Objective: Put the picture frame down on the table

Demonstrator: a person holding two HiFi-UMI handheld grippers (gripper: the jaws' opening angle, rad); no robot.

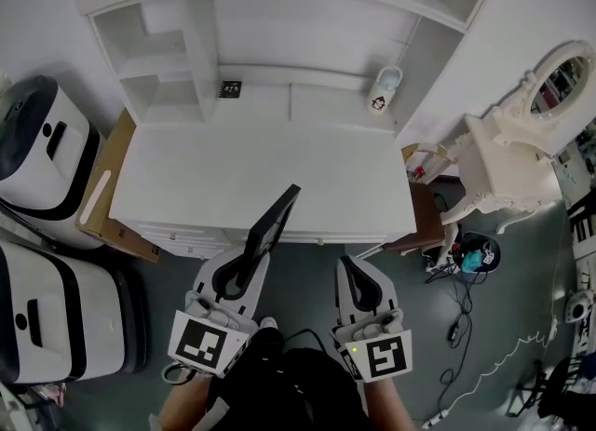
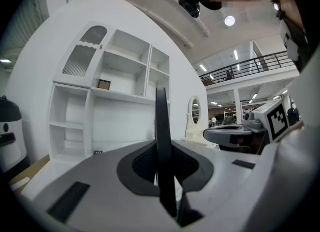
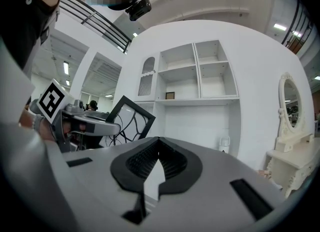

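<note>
Of your two claws, the left claw [image 1: 247, 262] pinches the one frame [image 1: 277, 218], held edge-on by the front of the surface [image 1: 279, 164]. The right claw [image 1: 351, 276] is pressed together with nothing in it.

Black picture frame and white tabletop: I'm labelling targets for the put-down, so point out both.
black picture frame [image 1: 276, 221], head view, middle of its dark edge.
white tabletop [image 1: 279, 164], head view, bare centre of its surface.
</note>
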